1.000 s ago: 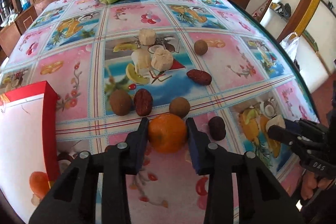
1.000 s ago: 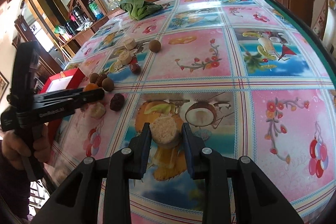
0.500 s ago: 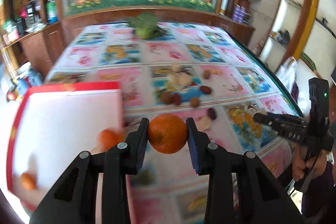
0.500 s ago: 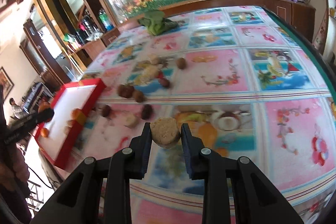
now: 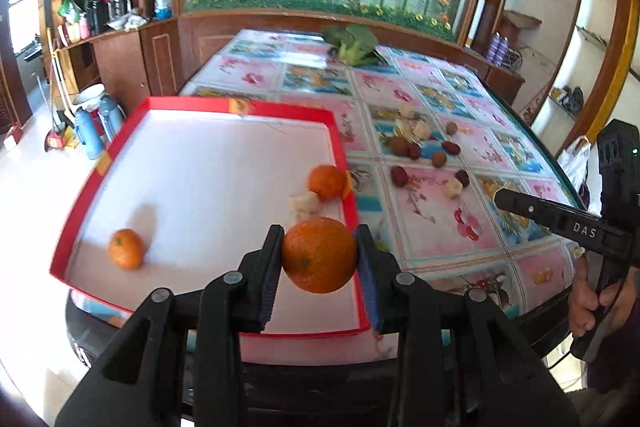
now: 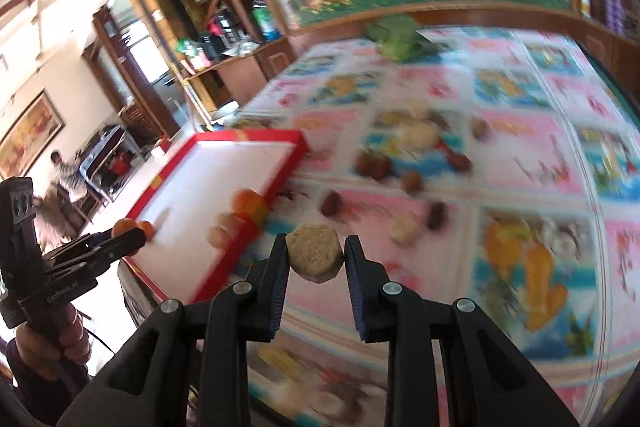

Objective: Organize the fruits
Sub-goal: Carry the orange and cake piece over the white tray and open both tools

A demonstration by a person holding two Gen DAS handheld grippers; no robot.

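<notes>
Above the near corner of the red tray (image 5: 338,131), an orange (image 5: 319,254) is clamped between the pads of the left gripper (image 5: 319,259). Over the tablecloth (image 6: 520,155) beside it, a pale peeled fruit piece (image 6: 315,252) is pinched by the right gripper (image 6: 316,259).

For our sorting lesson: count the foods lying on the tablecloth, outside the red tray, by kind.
Round brown fruits: 3
Dark red wrinkled dates: 4
Pale beige chunks: 4
Green leafy vegetable: 1
Total: 12
</notes>
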